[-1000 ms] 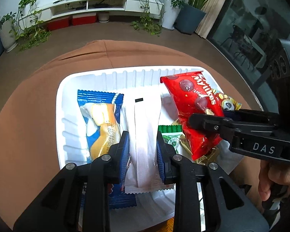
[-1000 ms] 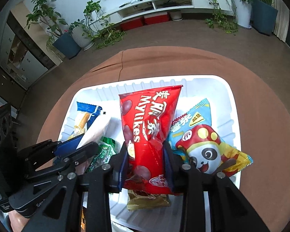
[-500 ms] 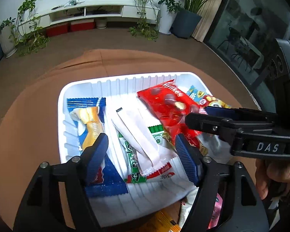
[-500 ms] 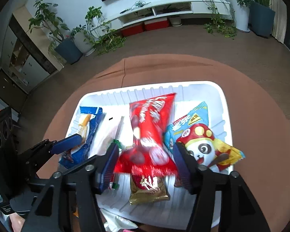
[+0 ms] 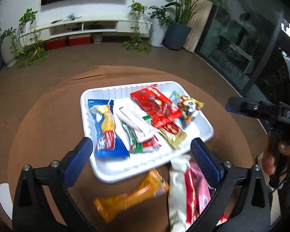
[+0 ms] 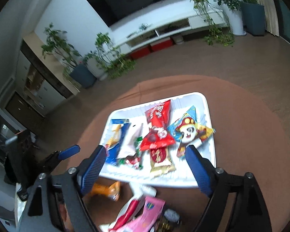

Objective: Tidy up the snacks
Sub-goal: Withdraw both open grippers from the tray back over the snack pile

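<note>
Your left gripper (image 5: 141, 148) is opening, its blue-padded jaws spreading wide with nothing pinched between them. Your right gripper (image 6: 145, 162) is opening too, also gripping nothing. Both are hovering above the near edge of the white ribbed plastic tray (image 5: 206, 127), which is sitting on the round brown table (image 5: 48, 125). Inside the tray are lying a blue bread packet (image 5: 104, 125), a plain white wrapper (image 5: 135, 119), a red chocolate bag (image 5: 156, 106) and a panda-printed packet (image 5: 189, 104). An orange wrapper (image 5: 129, 195) and a pink packet (image 6: 145, 212) are lying on the table just beside the tray's near edge.
</note>
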Motion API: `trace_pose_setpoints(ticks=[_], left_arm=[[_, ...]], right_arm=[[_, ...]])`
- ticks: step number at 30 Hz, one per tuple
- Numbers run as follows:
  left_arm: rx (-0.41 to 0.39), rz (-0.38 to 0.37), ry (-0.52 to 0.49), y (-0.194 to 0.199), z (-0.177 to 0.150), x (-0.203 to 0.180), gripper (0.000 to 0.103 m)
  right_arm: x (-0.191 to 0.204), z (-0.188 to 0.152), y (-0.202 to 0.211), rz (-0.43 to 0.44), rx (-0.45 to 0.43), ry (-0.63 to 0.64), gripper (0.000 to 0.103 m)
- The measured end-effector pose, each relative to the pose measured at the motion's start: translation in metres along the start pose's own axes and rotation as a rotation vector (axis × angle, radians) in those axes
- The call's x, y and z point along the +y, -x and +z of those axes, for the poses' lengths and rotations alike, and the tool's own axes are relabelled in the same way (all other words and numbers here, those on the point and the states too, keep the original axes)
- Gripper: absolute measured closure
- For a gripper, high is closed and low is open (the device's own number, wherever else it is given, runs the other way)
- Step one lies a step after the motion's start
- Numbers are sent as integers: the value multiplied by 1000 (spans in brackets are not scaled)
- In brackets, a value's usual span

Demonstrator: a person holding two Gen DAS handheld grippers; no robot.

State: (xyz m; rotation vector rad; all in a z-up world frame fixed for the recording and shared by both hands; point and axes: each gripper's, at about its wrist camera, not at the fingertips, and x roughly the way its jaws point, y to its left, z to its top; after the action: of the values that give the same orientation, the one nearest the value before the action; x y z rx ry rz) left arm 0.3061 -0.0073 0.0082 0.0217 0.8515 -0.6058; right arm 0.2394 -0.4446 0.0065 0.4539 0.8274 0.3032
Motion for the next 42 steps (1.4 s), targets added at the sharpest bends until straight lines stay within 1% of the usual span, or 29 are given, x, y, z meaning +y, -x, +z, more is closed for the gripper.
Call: trace_pose_setpoints(ticks=[2,5,8,13,15,18,23,25,28,31,33,34,38,40,42], left_arm=[[-8,-17,-19,16,-16,-1,0],[-6,-31,-43,33,-44,-3,0],[-10,-37,-67,47,-75,-6,0],[54,-33,-173,60,-127,-26,0],[49,-38,-193,65,-142,-34,0],[51,-46,-190,72,-161,-45,0],[84,-53,-206,69,-181,-61,0],[97,-38,-223,66,-183,-65,0],[102,-41,-227,67,-180,-65,0],[93,-36,-227,67,-169,-55,0],[90,-10,-240,67,-157,-48,0],[87,4,-253,67,-150,-45,0],[88,17,-332,61,-121,-35,0],[112,17,-374,52,-109,-31,1],[141,-1,-416,40,-100,-27,1]], right_arm=[[-2,-17,20,22,-26,-24,10],[-10,-50,45,52,-45,-65,9],[-17,-86,61,67,-58,-116,7],[-26,-140,74,51,-41,-171,7],[-28,-162,75,46,-35,-199,7],[-26,-182,72,22,-4,-203,8],[-12,-193,64,-14,40,-135,17],[-7,-191,63,-27,41,-117,20],[-1,-189,63,-43,36,-90,24],[0,-188,63,-48,39,-77,28],[1,-189,62,-49,41,-71,29],[1,-189,62,-51,44,-68,29],[-3,-193,58,-46,59,-82,30],[-4,-193,57,-44,64,-86,30],[-5,-194,56,-41,68,-89,30]])
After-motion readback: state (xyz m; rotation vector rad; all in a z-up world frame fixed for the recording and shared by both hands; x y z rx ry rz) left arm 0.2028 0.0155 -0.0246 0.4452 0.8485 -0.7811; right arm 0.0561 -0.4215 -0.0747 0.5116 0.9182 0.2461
